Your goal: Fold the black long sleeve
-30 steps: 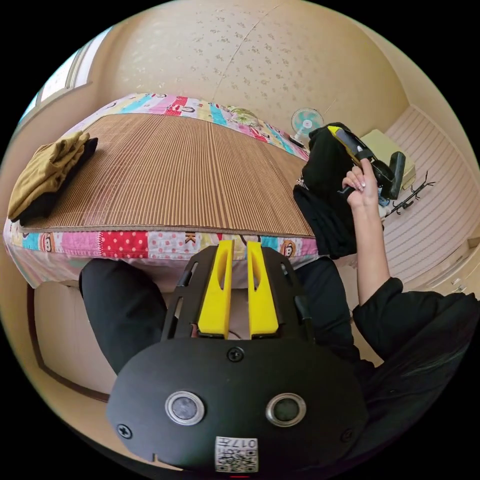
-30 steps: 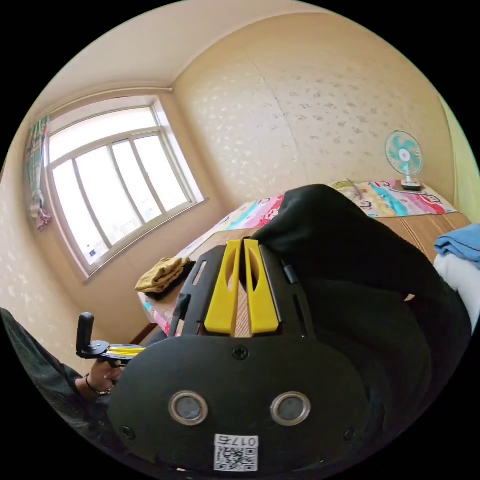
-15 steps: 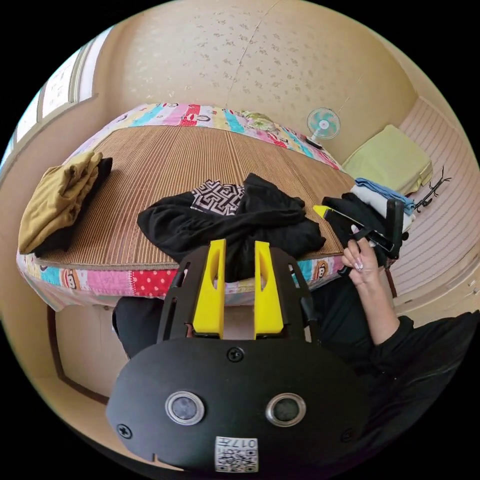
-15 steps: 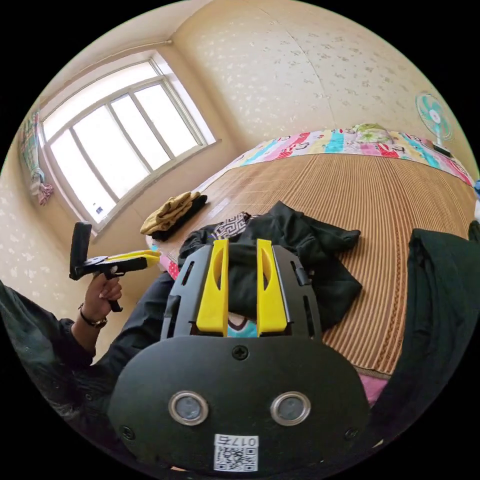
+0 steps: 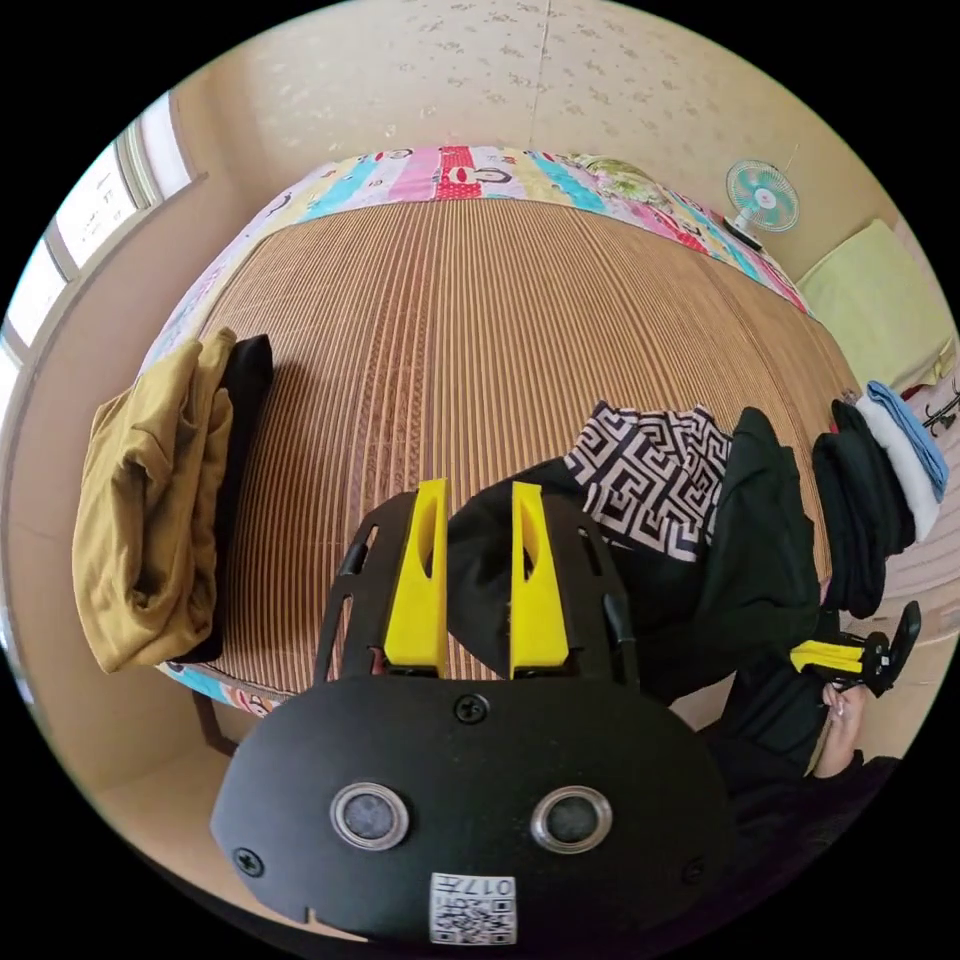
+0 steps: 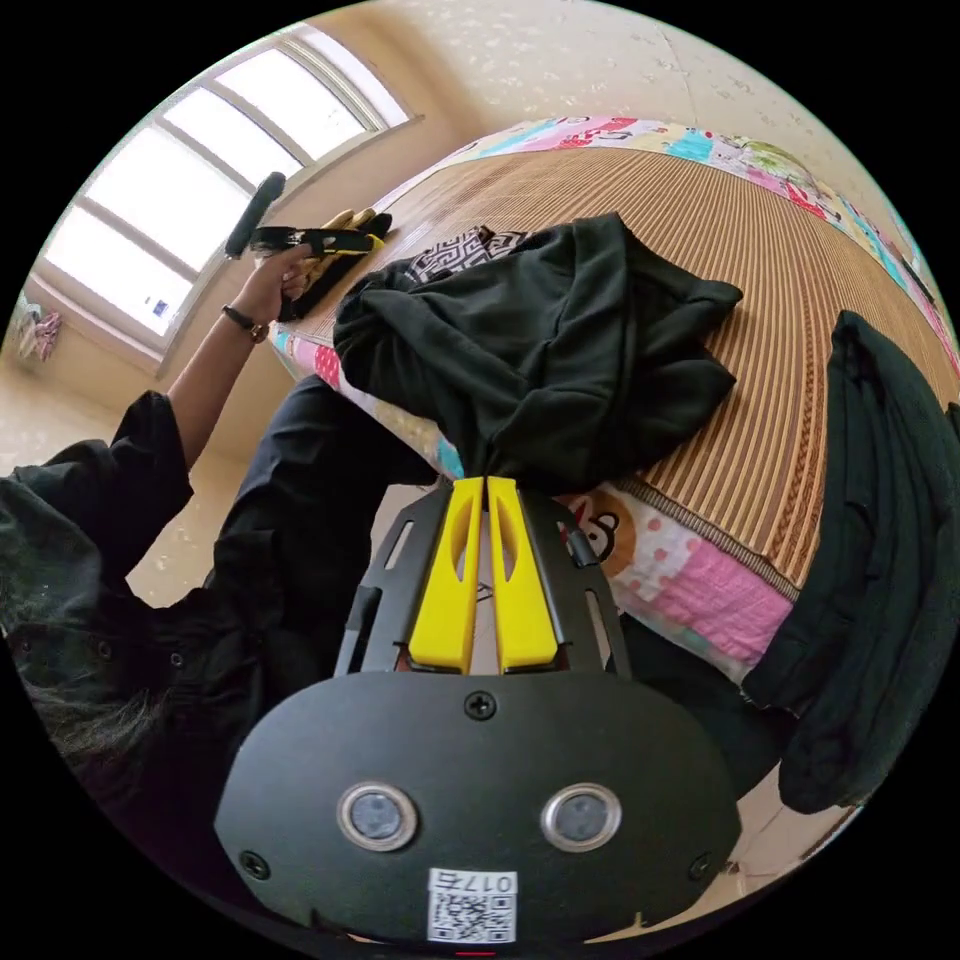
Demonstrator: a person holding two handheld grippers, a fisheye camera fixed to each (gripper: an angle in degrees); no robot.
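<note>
The black long sleeve (image 6: 540, 350) lies bunched at the near edge of the bed's woven mat (image 5: 480, 330), a patterned panel showing. The right gripper (image 6: 478, 487) has its jaws pinched together on the hem. The left gripper (image 5: 476, 495) hovers with jaws apart over the cloth, gripping nothing. Folded mustard clothing (image 5: 150, 510) sits aside.

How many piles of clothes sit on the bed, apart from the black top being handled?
2: a mustard and black pile by the window-side edge, another stack at the opposite edge. More may be hidden.

Black long sleeve (image 6: 540, 340) crumpled, sleeves hidden in folds; right gripper (image 6: 485, 485) tips buried in cloth.
</note>
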